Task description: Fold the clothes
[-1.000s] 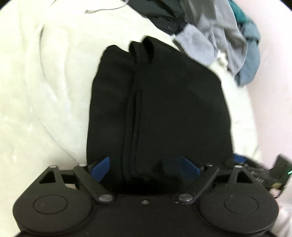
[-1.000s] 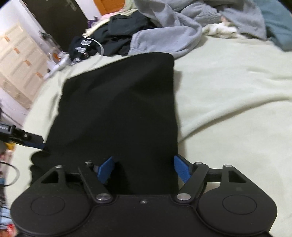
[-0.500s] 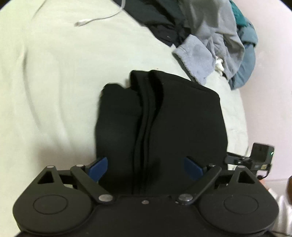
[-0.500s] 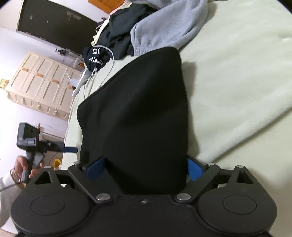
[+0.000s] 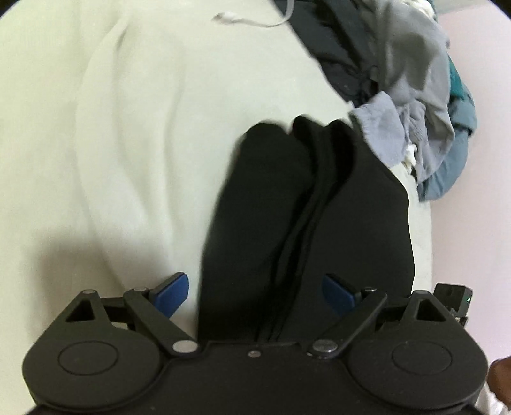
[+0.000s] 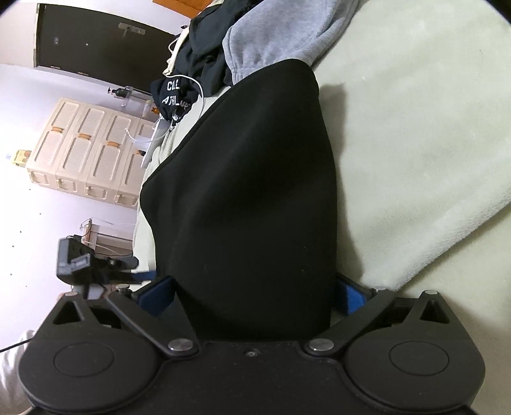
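In my left wrist view the left gripper (image 5: pixel 255 289) has its blue fingers (image 5: pixel 171 289) spread wide, and the black garment (image 5: pixel 306 223) runs up from the bottom centre between them. Whether the pads actually pinch the cloth I cannot tell, since the gripper body hides the near end of it. The garment shows several stacked folded edges down its middle and lies over the pale bed cover (image 5: pixel 111 143) that fills the left of the frame. At upper right sits a pile of clothes (image 5: pixel 415 79), grey, dark and teal, touching the garment's far end, and a white cord (image 5: pixel 249 19) lies at the top centre.

In my right wrist view the right gripper (image 6: pixel 255 295) is equally wide apart, with the same black garment (image 6: pixel 249 191) rising between its fingers (image 6: pixel 349 295) as a smooth dark sheet in the centre. The bed cover (image 6: pixel 415 127) is on the right. A grey sweatshirt (image 6: pixel 271 35) lies at the top centre, a cream drawer unit (image 6: pixel 86 153) stands at the left, and the other gripper (image 6: pixel 80 261) appears at the lower left.
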Motion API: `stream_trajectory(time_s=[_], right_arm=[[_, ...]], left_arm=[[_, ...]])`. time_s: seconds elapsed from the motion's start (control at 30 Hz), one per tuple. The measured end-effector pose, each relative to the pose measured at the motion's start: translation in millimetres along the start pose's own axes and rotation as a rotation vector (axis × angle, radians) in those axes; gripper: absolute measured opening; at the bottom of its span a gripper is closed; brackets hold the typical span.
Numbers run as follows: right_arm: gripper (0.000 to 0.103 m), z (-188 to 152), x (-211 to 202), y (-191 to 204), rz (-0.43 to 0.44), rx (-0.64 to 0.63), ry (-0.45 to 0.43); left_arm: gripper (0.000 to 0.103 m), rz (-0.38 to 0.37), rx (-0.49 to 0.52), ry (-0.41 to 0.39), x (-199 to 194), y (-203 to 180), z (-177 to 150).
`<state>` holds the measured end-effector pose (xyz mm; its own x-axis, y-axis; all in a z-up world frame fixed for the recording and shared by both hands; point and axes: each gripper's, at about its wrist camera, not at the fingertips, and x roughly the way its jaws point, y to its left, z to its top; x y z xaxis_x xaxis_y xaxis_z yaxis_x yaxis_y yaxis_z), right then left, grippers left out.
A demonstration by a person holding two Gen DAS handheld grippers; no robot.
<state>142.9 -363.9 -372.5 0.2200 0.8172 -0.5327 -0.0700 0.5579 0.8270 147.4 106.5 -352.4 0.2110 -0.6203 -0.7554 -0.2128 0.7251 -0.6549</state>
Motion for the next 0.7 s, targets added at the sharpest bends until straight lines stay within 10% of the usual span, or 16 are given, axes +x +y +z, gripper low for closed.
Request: stream_trajectory(time_s=[0.37, 0.53, 0.7], right_arm=[[0.1, 3, 8, -18, 0.118, 0.048, -0.007], [0.093, 0, 15, -16, 0.141, 0.097, -0.062], [0.086, -14, 9, -22, 0.194, 0.196, -0.149]], left_arm=[[0.089, -0.163, 0.07, 0.018, 41, -6, -14], [0.041, -0.182, 0.029, 0.0, 40, 1, -25], [0.038, -0.187, 0.014, 0.025, 47, -3, -33]])
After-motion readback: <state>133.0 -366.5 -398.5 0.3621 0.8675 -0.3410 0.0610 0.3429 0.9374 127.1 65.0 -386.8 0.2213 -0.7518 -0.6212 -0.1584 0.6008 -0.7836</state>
